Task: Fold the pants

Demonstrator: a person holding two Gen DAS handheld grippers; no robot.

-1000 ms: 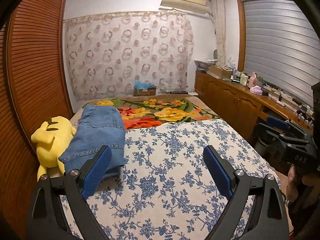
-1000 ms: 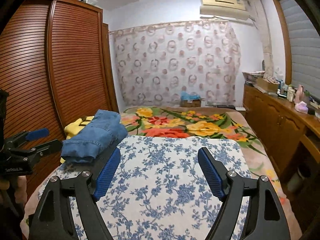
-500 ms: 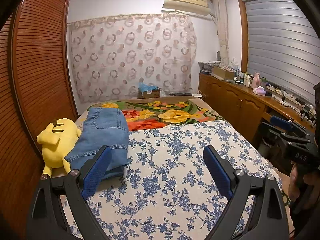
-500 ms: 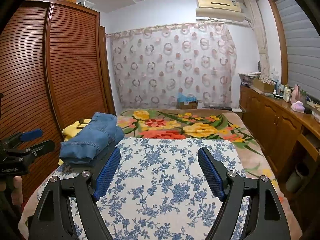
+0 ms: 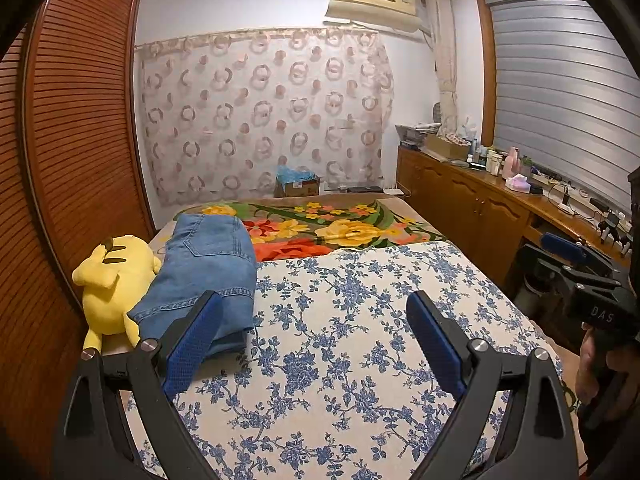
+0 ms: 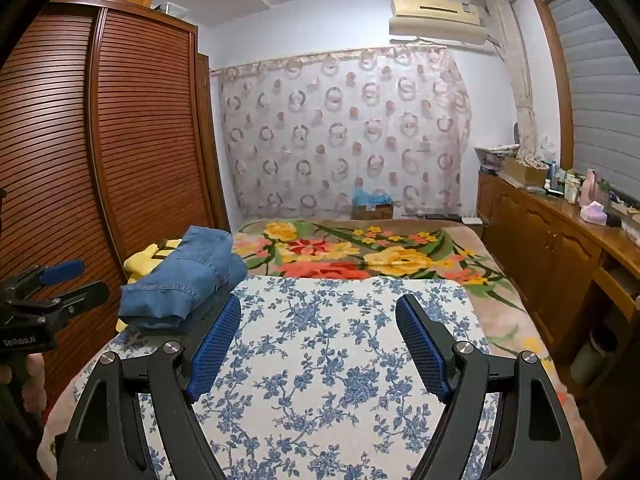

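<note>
Blue denim pants (image 5: 208,268) lie folded in a compact stack at the left side of the bed, partly on the blue-flowered sheet (image 5: 340,340). They also show in the right wrist view (image 6: 188,280). My left gripper (image 5: 316,336) is open and empty, held above the sheet, its left finger in front of the pants' near edge. My right gripper (image 6: 318,340) is open and empty above the sheet, to the right of the pants. Each gripper shows in the other's view: the right one (image 5: 576,268), the left one (image 6: 60,284).
A yellow plush toy (image 5: 114,276) lies against the pants' left side, next to the slatted wooden wardrobe (image 5: 72,160). A bright floral blanket (image 5: 340,228) covers the far bed. A wooden cabinet (image 5: 480,208) with bottles runs along the right wall.
Both grippers have drawn back and risen slightly from the bed, so the view tilts up. The pants have not moved. Both jaws stay open.
</note>
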